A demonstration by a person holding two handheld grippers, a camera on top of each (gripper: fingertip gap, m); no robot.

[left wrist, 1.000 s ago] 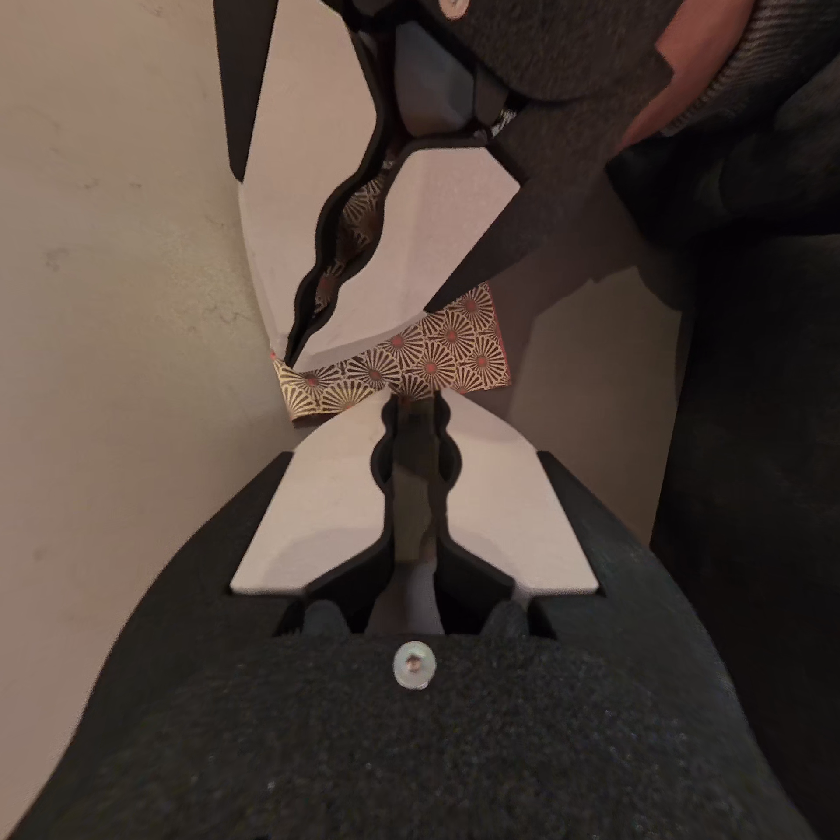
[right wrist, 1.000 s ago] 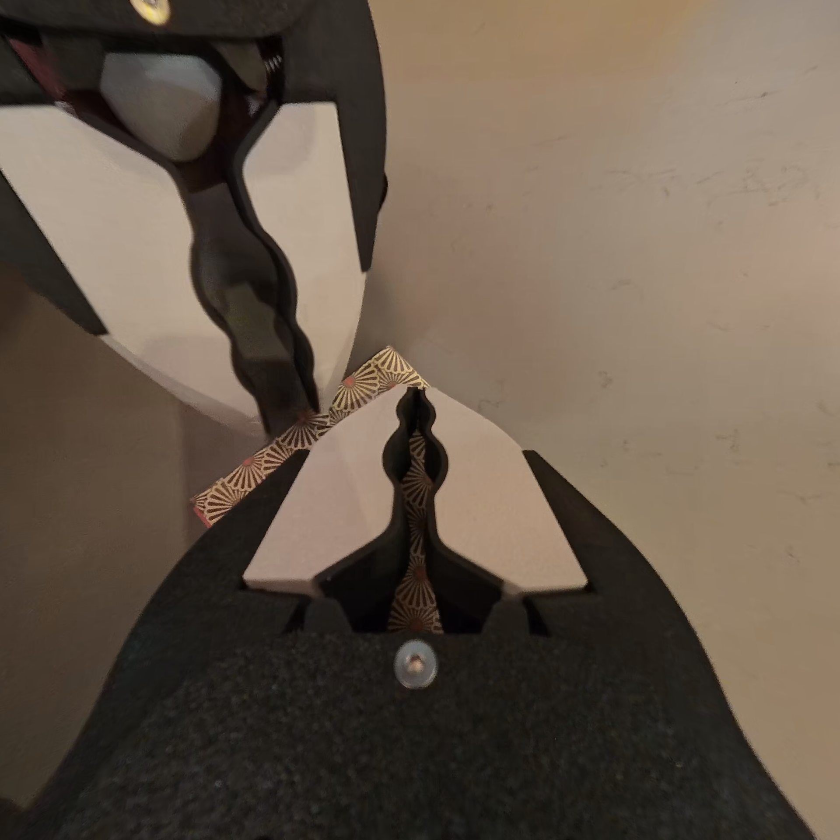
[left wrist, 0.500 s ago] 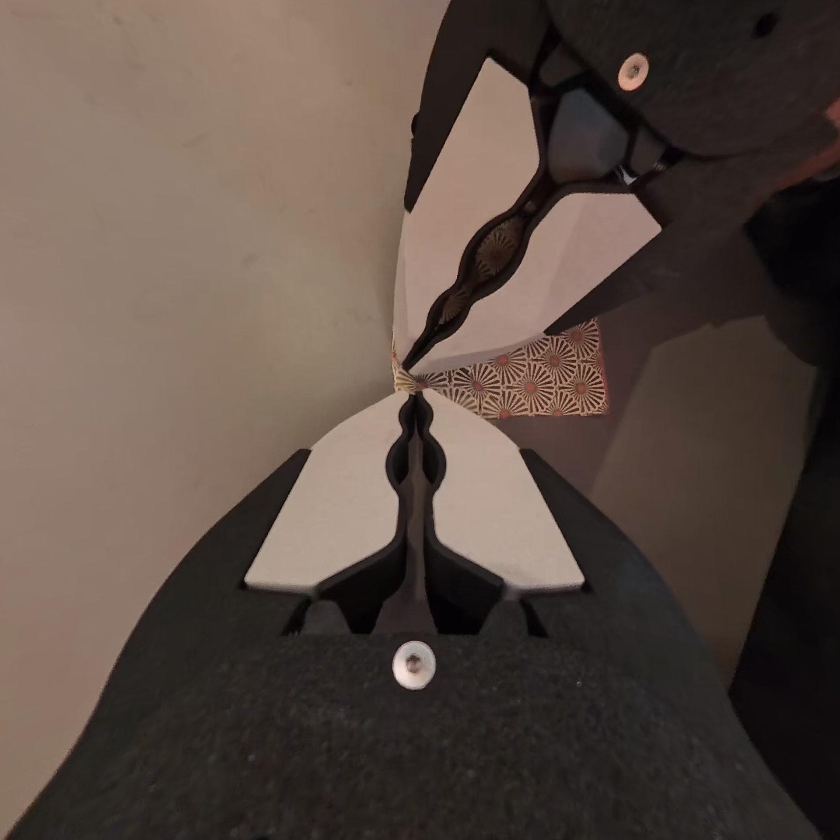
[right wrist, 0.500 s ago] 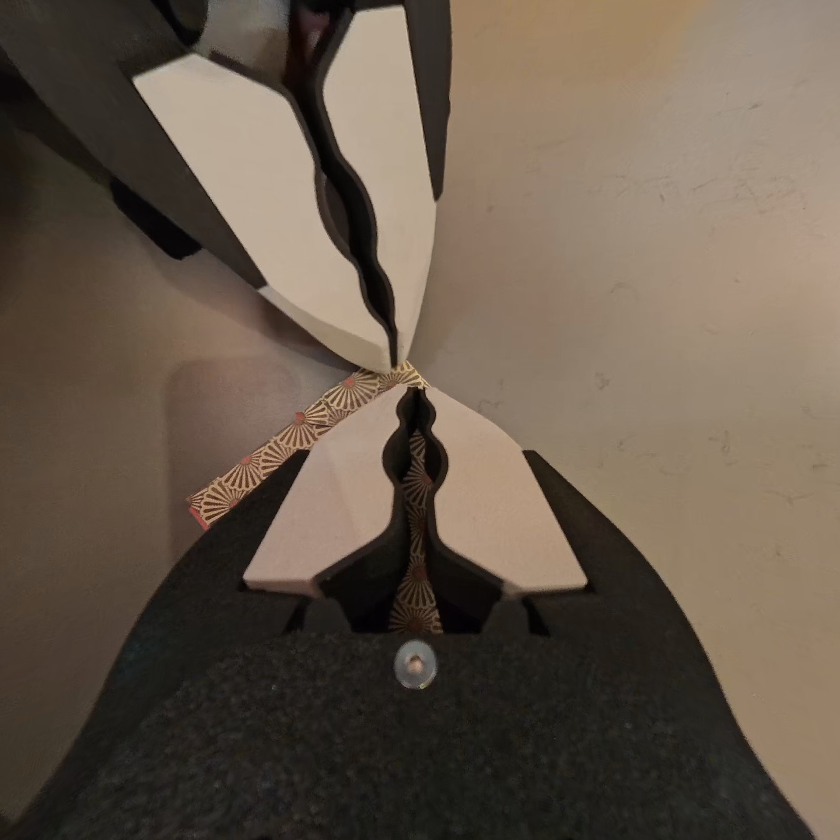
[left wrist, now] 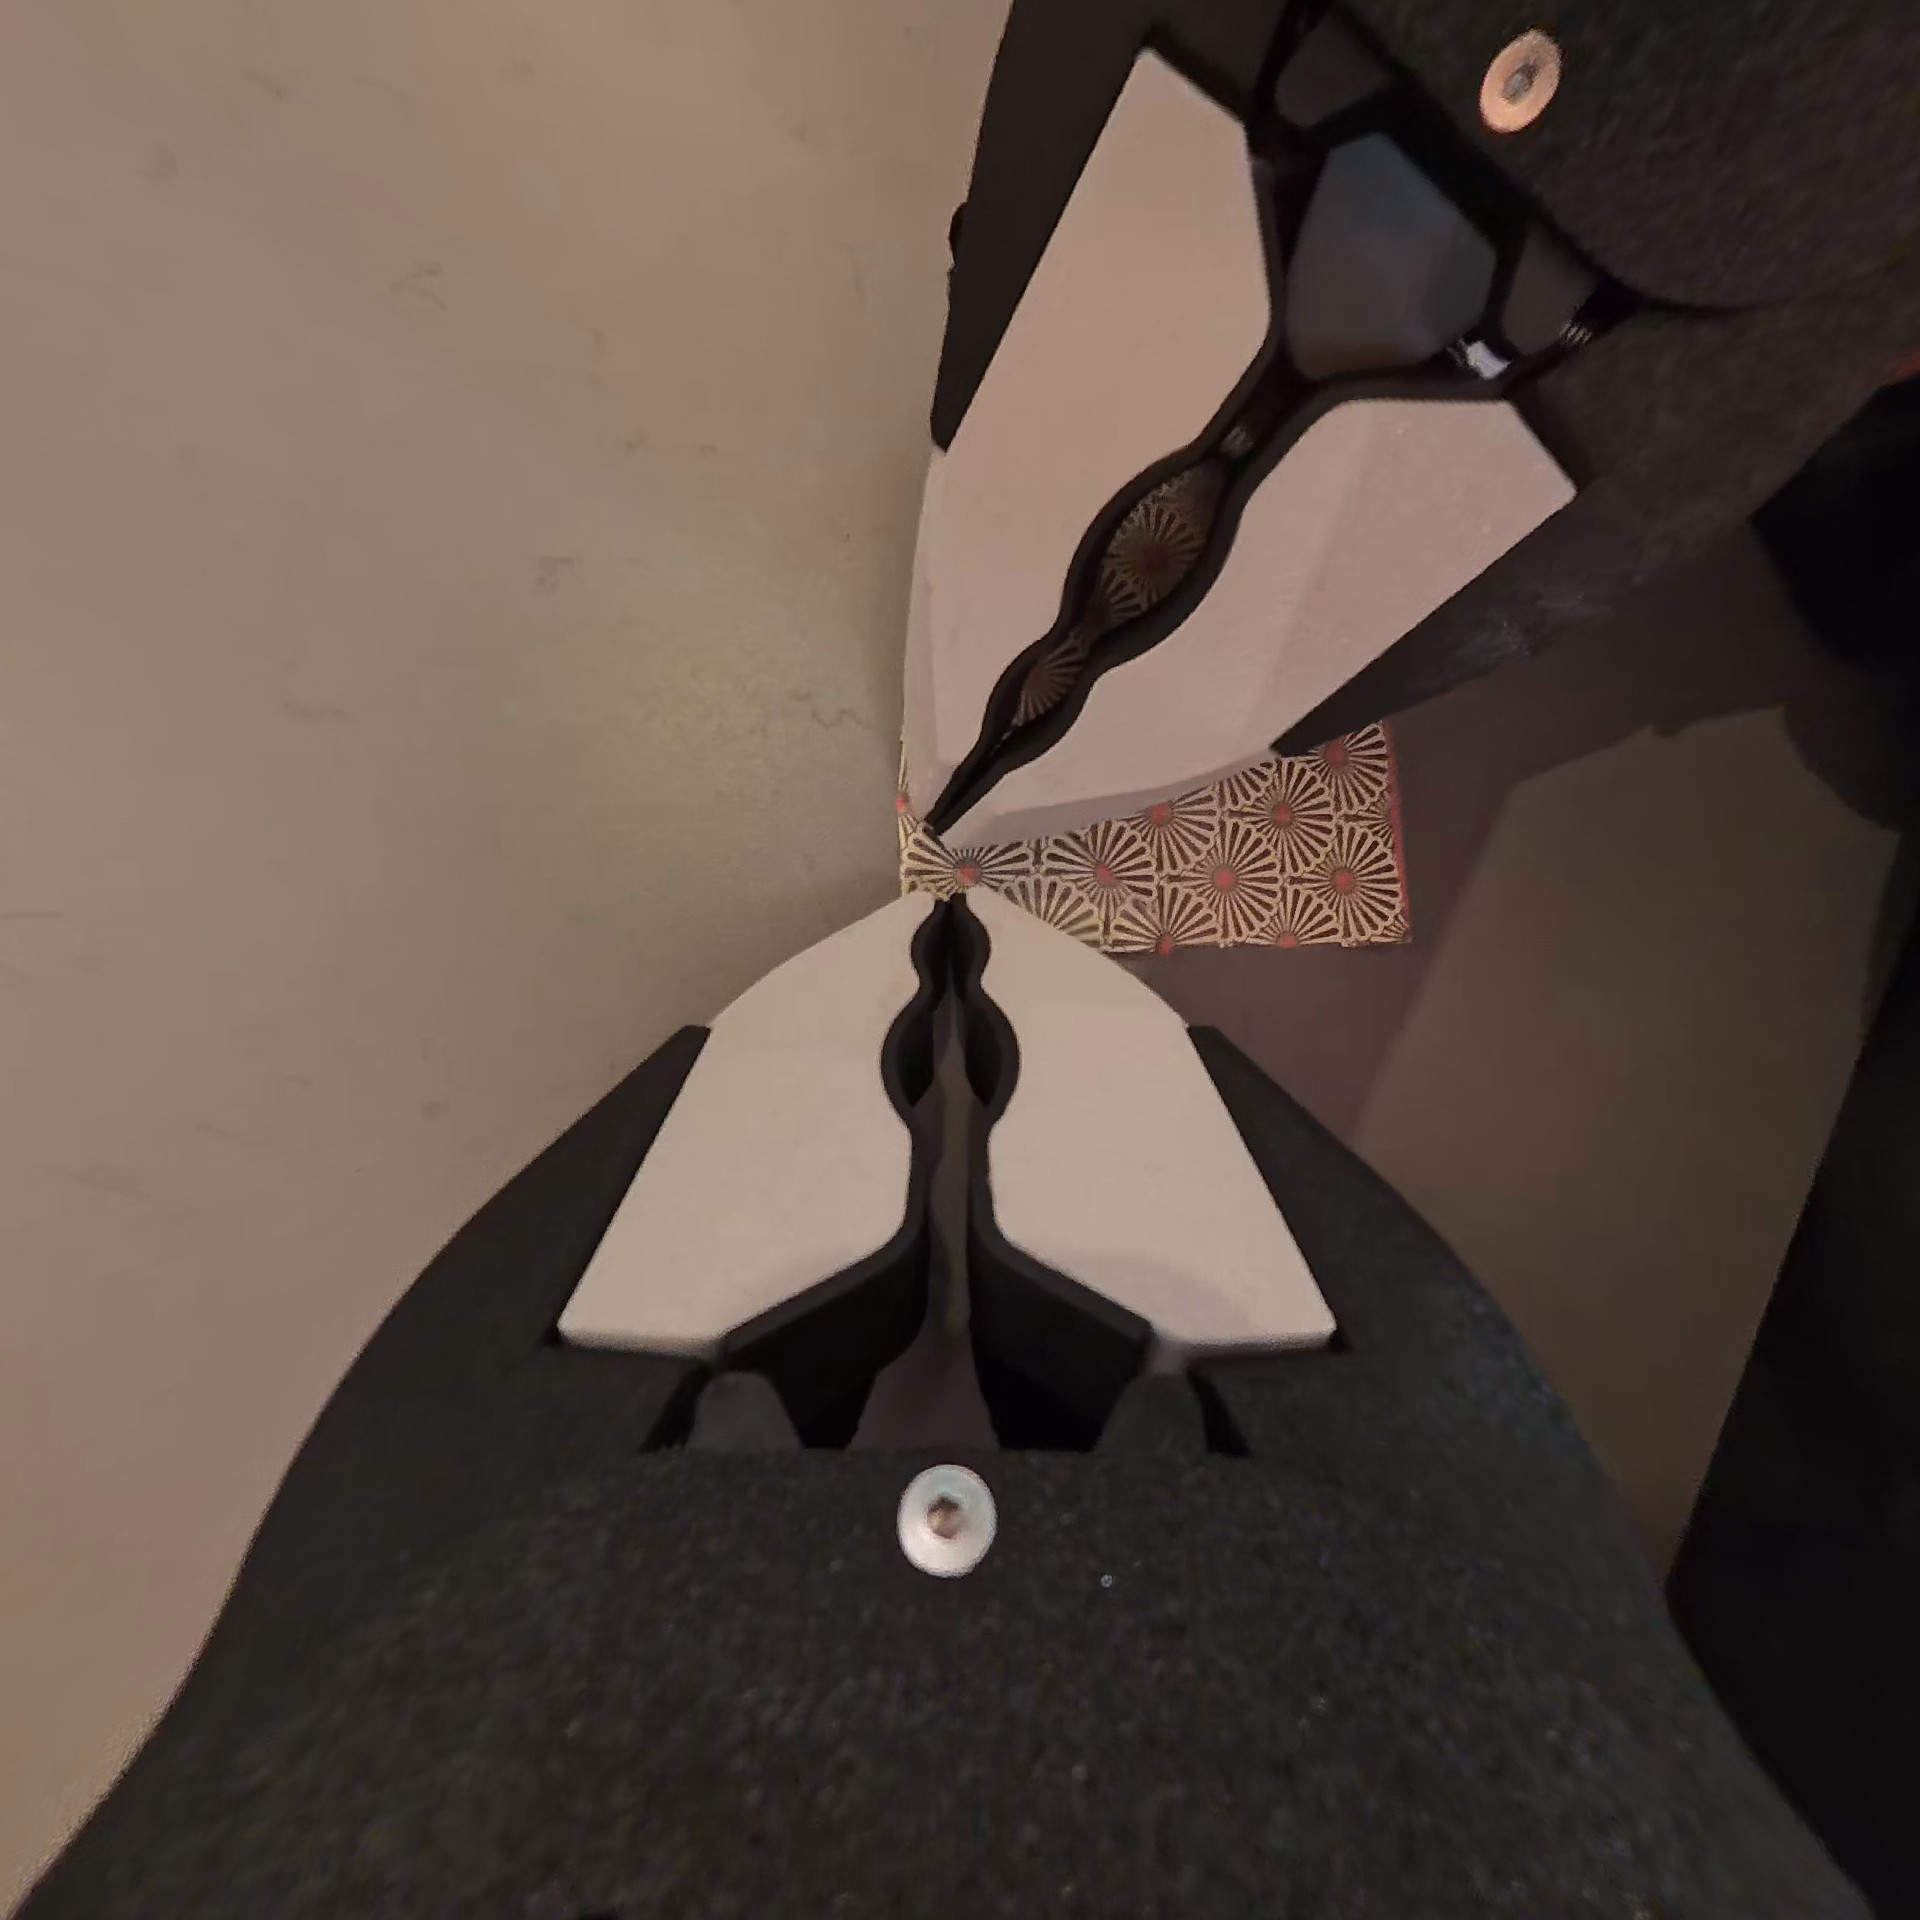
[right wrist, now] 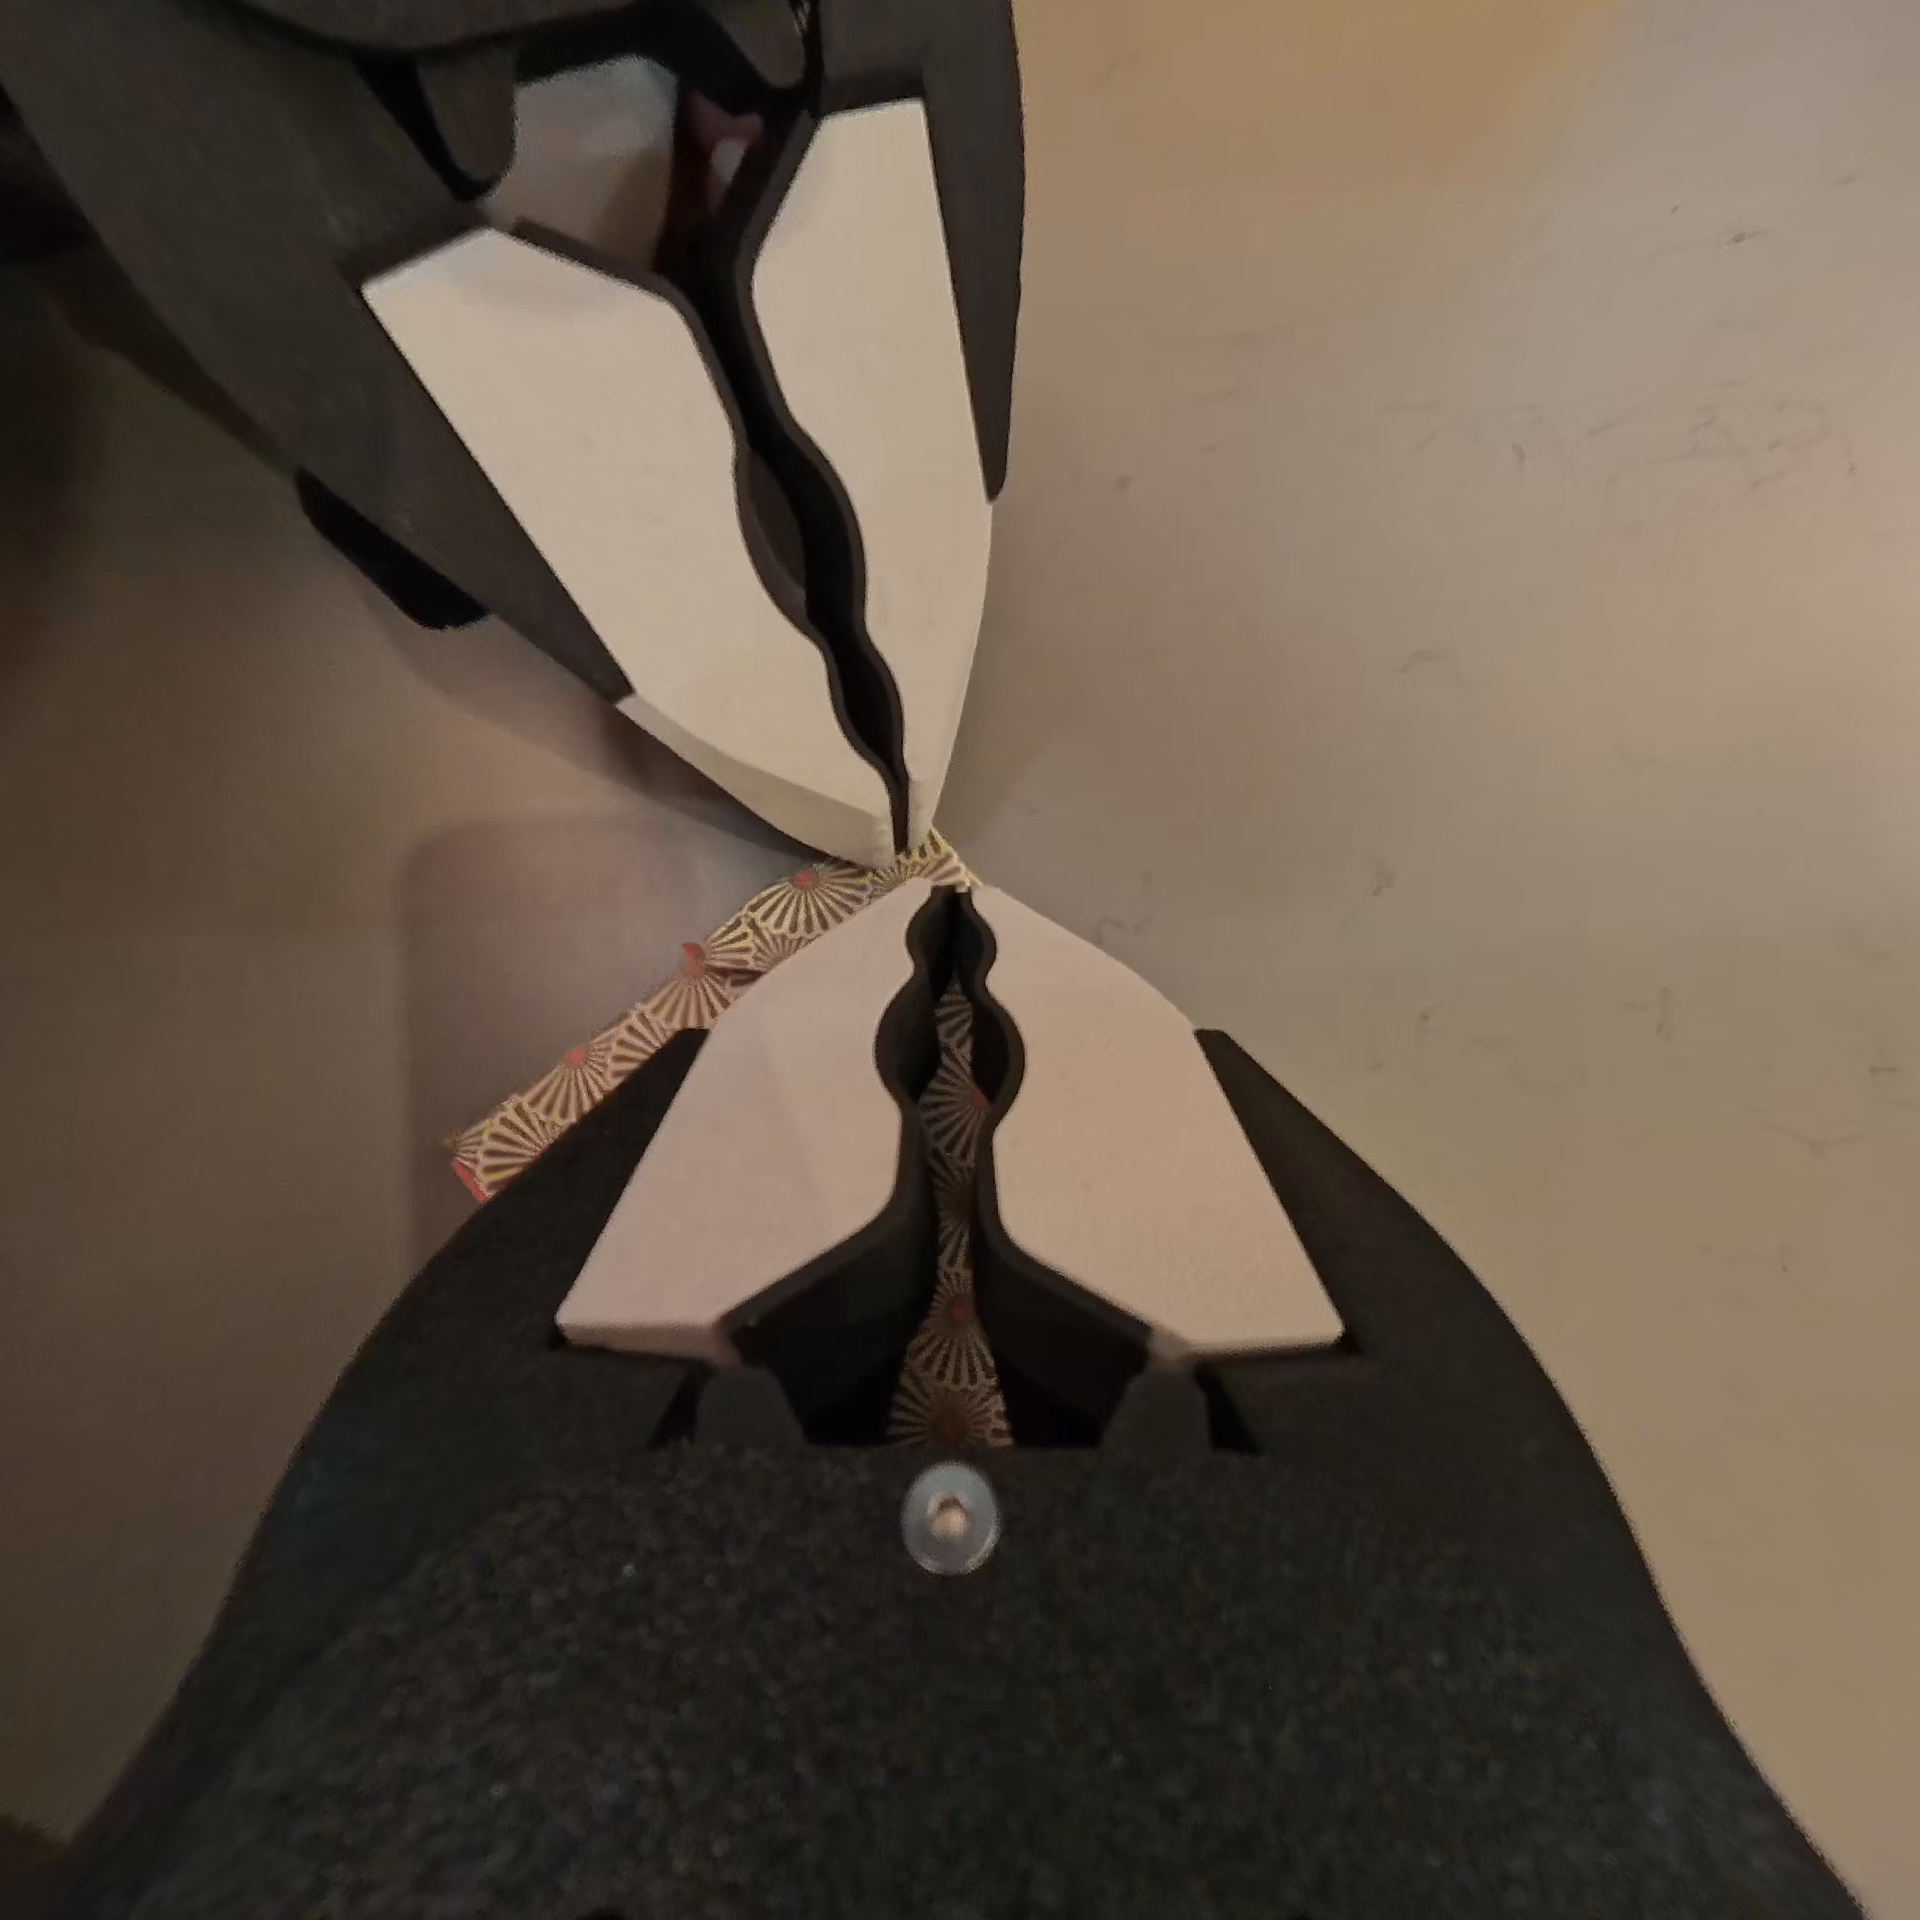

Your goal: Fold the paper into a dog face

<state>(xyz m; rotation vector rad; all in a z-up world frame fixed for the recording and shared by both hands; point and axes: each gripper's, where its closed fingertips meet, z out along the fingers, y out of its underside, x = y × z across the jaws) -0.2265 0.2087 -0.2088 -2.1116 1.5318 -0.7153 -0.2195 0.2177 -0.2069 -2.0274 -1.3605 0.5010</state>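
Observation:
The paper (left wrist: 1226, 883) is folded, with a gold and black fan pattern and red dots, and is held just above the beige table (left wrist: 416, 727). My right gripper (right wrist: 948, 896) is shut on it, and the paper shows between its fingers (right wrist: 948, 1351). A strip of the paper (right wrist: 623, 1049) sticks out to its left. In the left wrist view the right gripper (left wrist: 932, 821) comes in from the upper right. My left gripper (left wrist: 948, 909) is shut with its tips pinching the paper's near left corner. It also shows in the right wrist view (right wrist: 906, 831), tip to tip with the right gripper.
The beige table top (right wrist: 1455, 623) is scuffed. A dark fabric mass (left wrist: 1829, 1143) fills the right edge of the left wrist view, close behind the right gripper. Only a small space, under 4 cm, lies between the two pairs of fingers. Both grippers' tips are roughly 20 cm from the dark fabric mass (left wrist: 1829, 1143).
My left gripper closed from slightly open and slid along the paper's edge to its left corner. The right gripper kept its hold, and the two tips now meet.

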